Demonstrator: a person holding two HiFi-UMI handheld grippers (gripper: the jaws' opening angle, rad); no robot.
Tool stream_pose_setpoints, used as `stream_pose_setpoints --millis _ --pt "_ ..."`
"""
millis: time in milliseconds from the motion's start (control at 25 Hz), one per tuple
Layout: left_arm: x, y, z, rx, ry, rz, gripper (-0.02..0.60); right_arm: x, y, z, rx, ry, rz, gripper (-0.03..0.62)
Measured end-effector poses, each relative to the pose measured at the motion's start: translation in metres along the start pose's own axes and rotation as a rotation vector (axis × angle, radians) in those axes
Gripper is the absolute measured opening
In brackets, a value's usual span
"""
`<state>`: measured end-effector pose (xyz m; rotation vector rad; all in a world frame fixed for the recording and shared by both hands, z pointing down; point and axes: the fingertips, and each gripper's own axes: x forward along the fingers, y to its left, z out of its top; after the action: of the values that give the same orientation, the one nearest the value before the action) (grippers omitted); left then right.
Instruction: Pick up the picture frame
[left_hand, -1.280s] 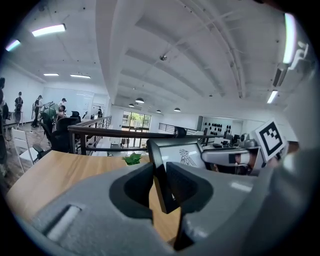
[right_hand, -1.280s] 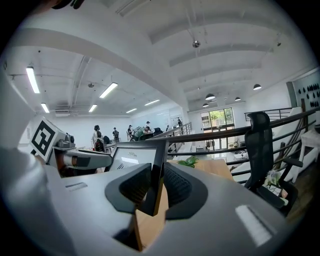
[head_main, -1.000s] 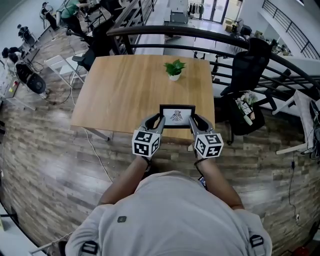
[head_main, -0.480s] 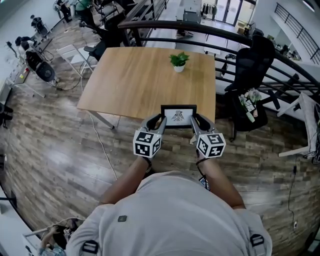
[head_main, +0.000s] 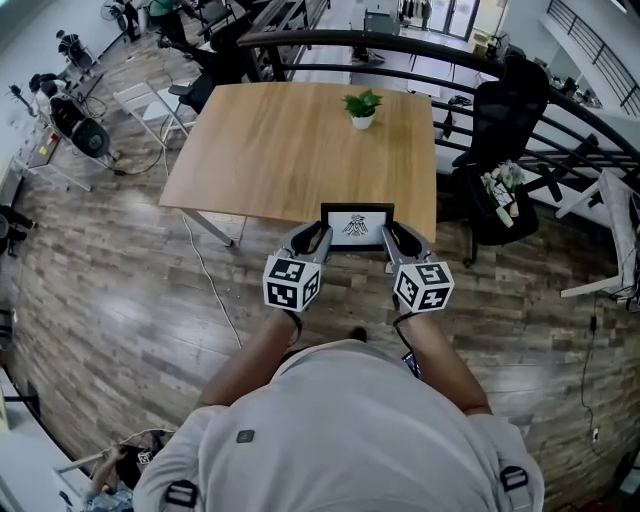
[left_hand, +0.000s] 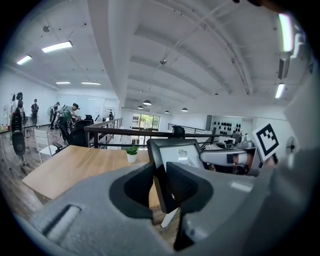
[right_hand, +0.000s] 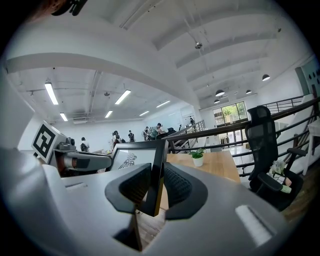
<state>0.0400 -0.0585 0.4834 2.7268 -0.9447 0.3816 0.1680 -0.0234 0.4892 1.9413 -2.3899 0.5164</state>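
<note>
Frame (head_main: 357, 226) is held in the air, upright, with its printed side turned to the person. Its lower edge now lies past the near edge of the desk (head_main: 280, 140) and over the floor (head_main: 150, 300).

On the left, the left gripper (head_main: 316, 238) is clamped on the frame's left side. In the left gripper view its fingers (left_hand: 186, 184) are pressed on the black border from both faces, as wide as the border is thick. No change of grip is seen across the head views.

In the middle, a shift is seen. A second ago the frame is seen wholly against the desk top. Now the desk and the plant (head_main: 362, 106) lie further up the head view, and the frame is drawn back with the person, clear of the wood. The plant is left standing well apart on the far side of the desk.

On the right, the right gripper (head_main: 392, 240) is clamped on the frame's right side in the same way. Its fingers (right_hand: 176, 187) are closed on the border in the right gripper view.

The pick-up is judged to be done. The frame is lifted, is carried level by both sides, and rests on nothing. Only an even hold on both sides is judged to be needed, so that the frame is not twisted.
</note>
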Motion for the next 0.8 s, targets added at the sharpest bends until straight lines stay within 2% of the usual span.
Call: stream_pose_setpoints --millis 800 --pt "-0.125 0.053 -0.021 0.009 -0.038 -0.063 0.087 -0.016 0.138 -0.024 -0.009 -0.046 -0.055 0.094"
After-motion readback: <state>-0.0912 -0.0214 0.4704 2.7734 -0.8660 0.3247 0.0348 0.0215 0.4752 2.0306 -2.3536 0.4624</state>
